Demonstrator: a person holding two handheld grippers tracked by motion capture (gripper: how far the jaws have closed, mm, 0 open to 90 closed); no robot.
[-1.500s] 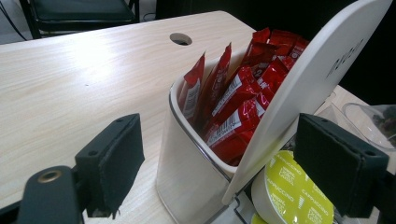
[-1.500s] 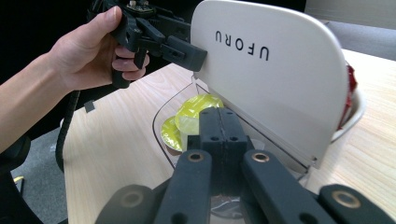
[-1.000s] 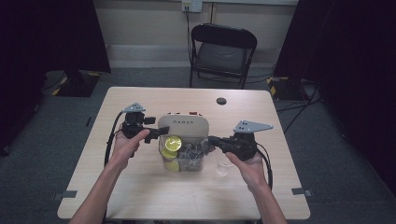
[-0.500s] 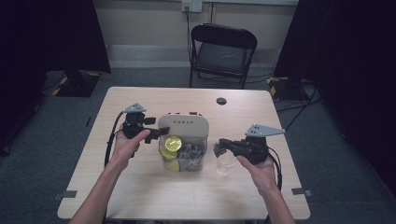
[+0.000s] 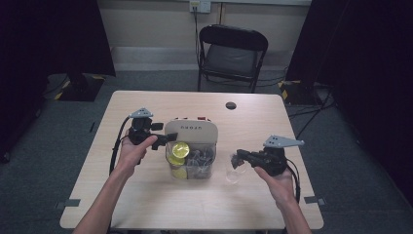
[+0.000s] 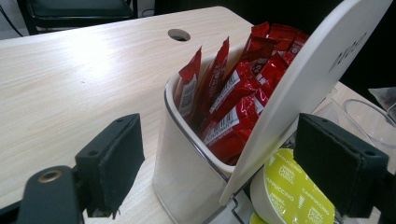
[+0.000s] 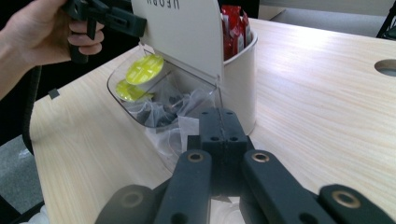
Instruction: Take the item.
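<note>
A white organiser box (image 5: 176,127) stands mid-table with its lid (image 6: 317,70) tilted up. Red sachets (image 6: 233,93) fill its back part. Its clear front bin (image 7: 122,95) holds yellow pods (image 5: 181,148) and dark tea bags (image 7: 163,112). My left gripper (image 5: 168,139) is at the lid's left edge. Its jaws stand apart with the lid's edge and the box corner between them, and I cannot tell whether either pad touches the lid. My right gripper (image 5: 239,157) is right of the box, shut on a clear-wrapped sachet (image 7: 180,137) just above a clear cup (image 5: 234,176).
A round cable hole (image 5: 231,105) lies in the wooden table (image 5: 146,107) behind the box. A black folding chair (image 5: 233,53) stands beyond the far edge. Bare tabletop lies left of the box and along the near edge.
My right gripper has drawn away from the box to the right and slightly down, carrying the sachet to above the clear cup. The left gripper and the lid have not moved.
</note>
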